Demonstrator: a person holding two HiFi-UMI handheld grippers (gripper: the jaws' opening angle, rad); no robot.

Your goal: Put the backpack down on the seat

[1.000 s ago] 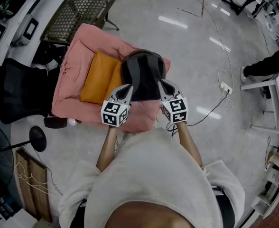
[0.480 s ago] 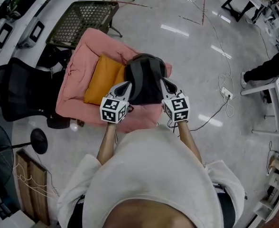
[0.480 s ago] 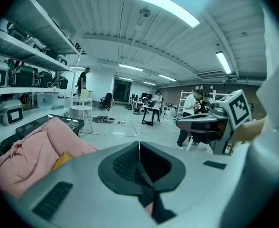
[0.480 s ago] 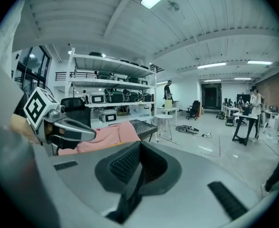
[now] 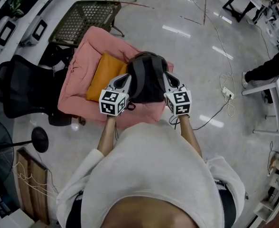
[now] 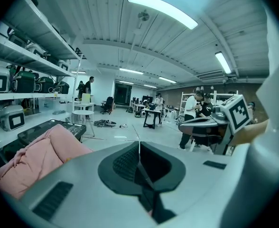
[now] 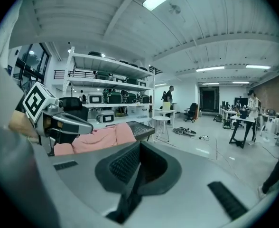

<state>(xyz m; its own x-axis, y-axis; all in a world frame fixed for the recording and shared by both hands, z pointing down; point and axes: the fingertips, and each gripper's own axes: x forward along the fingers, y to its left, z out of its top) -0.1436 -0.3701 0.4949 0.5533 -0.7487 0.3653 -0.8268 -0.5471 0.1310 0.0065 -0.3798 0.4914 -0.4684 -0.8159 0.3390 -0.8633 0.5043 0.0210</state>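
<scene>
Both the left gripper (image 5: pixel 125 78) and right gripper (image 5: pixel 168 76), clenched on straps of the backpack (image 5: pixel 146 77), have risen slightly; it hangs over the pink seat (image 5: pixel 80 80), near right part, not yet lowered.

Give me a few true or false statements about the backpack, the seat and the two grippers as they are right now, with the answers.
1. The left gripper and the right gripper are both shut on the backpack. True.
2. An orange cushion lies on the seat. True.
3. The seat is blue. False: it is pink.
4. The backpack lies on the floor. False: it is held between the two grippers, over the seat.
</scene>
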